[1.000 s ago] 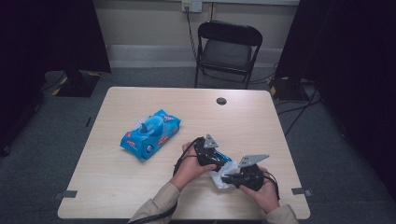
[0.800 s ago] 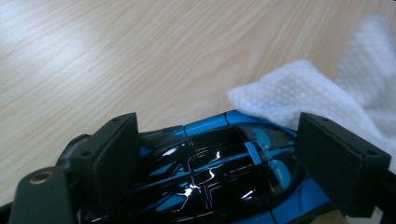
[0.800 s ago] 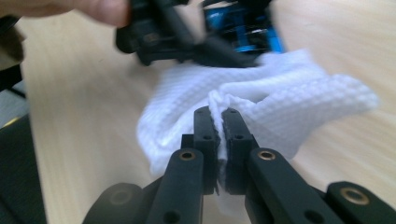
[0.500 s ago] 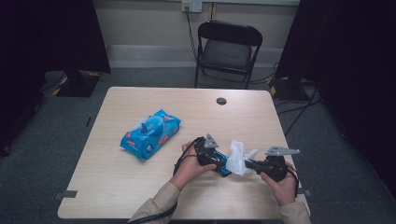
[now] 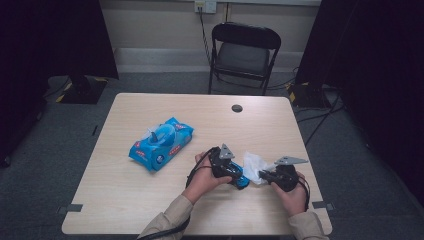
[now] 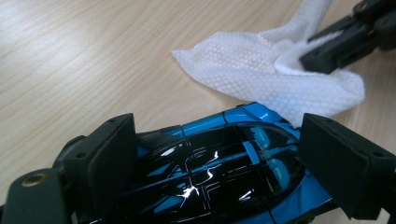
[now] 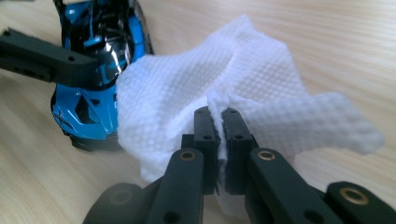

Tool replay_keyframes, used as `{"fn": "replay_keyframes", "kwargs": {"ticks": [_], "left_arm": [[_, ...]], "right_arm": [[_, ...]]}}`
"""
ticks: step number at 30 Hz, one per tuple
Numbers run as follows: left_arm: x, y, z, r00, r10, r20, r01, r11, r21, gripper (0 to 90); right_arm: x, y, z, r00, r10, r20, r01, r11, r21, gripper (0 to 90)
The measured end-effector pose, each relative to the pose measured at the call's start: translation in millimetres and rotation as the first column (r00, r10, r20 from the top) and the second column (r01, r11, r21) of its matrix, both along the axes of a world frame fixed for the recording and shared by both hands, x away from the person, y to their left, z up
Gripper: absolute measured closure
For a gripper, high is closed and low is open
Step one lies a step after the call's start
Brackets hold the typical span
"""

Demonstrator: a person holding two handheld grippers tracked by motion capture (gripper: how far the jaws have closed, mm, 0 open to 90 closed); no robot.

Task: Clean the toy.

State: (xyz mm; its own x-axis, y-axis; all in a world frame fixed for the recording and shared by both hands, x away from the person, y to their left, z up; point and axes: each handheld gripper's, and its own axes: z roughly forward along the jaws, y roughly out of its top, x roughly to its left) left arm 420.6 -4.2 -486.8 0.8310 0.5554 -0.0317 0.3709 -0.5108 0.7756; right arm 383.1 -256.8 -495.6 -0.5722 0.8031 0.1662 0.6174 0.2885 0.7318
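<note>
A blue and black toy car (image 6: 224,172) lies low over the table between the two pads of my left gripper (image 6: 224,158), which is shut on its sides. In the high view the car (image 5: 239,179) sits at the front right of the table (image 5: 125,210), under my left gripper (image 5: 227,170). My right gripper (image 7: 220,126) is shut on a crumpled white wipe (image 7: 187,93). The wipe drapes against the car's (image 7: 88,112) near end. From above, the wipe (image 5: 254,167) hangs between the two grippers, with my right gripper (image 5: 265,176) just right of it.
A blue pack of wipes (image 5: 161,142) lies on the table left of centre, a wipe poking from its top. A small dark round hole (image 5: 237,108) marks the table's far side. A black folding chair (image 5: 243,55) stands behind the table.
My right gripper swung out to the right with the wipe, then came back left toward the car. The left gripper and the car stayed put.
</note>
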Motion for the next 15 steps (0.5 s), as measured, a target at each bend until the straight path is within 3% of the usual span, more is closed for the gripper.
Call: {"fn": "replay_keyframes", "kwargs": {"ticks": [5,15], "left_arm": [[-0.1,0.1,-0.3,1.0000,0.000,0.003,0.000,1.0000,-0.002,11.5],[-0.6,-0.2,-0.7,1.0000,0.004,0.005,-0.004,1.0000,-0.002,11.3]], "right_arm": [[1.1,14.0,-3.2,0.9993,0.036,0.004,-0.036,0.999,-0.017,86.7],[-0.6,17.7,-6.0,0.9966,0.083,-0.001,-0.083,0.996,0.022,86.7]]}}
